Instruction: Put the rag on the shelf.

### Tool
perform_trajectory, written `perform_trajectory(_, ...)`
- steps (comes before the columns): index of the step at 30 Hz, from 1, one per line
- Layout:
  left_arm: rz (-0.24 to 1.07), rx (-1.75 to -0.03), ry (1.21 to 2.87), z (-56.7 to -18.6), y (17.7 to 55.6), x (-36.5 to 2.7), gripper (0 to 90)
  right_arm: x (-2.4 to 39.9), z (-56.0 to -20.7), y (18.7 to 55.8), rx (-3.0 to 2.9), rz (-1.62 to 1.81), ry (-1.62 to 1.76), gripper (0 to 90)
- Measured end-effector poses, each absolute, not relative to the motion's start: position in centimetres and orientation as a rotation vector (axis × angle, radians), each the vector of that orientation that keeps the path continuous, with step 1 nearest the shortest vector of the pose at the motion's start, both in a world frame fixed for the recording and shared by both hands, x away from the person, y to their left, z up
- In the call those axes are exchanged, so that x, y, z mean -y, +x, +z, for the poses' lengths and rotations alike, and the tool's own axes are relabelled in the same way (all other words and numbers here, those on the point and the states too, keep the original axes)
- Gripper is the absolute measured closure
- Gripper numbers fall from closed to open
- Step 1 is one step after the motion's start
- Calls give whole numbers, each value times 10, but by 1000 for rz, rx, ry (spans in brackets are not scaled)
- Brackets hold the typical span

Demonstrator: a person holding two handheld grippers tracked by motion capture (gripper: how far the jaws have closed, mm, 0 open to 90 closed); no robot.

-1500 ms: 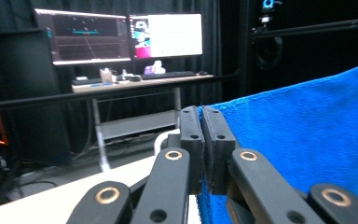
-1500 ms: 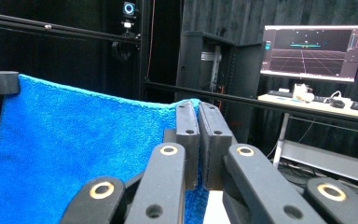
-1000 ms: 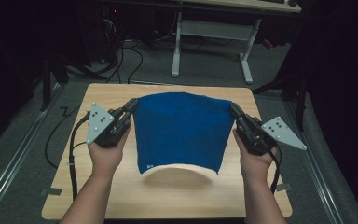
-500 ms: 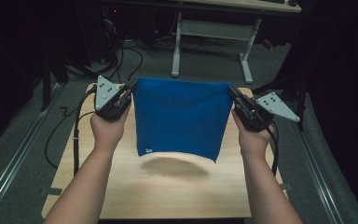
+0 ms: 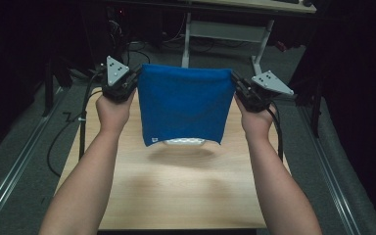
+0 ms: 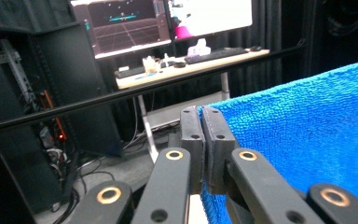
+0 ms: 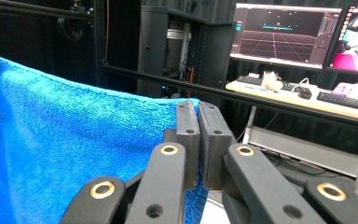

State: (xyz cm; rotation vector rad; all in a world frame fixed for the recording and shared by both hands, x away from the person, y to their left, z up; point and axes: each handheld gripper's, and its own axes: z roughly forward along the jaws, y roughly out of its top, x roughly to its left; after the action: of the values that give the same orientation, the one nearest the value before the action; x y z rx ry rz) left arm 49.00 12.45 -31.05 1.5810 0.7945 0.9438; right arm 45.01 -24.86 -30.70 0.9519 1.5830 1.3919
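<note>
Left gripper [image 5: 131, 82] and right gripper [image 5: 239, 88] each clamp a top corner of the blue towel [image 5: 183, 105], hanging above the table [image 5: 186, 196]; lifted, laying down and folding left

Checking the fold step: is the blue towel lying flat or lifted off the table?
Lifted. The blue towel hangs from its top corners, pinched by the left gripper and right gripper, above the table.

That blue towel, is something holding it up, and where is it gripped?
Yes. The blue towel hangs by its two top corners: the left hand-held gripper pinches one, the right hand-held gripper the other.
</note>
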Motion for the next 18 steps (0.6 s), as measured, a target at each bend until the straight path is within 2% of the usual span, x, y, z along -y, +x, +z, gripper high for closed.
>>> perform_trajectory(11,941,-849,1665,-320,522,-118,885,252,-314,494,-1630,1364,1038,883)
perform_trajectory(18,878,-902,1744,-350,537,-114,884,252,-338,511,-1687,1304,1076,882)
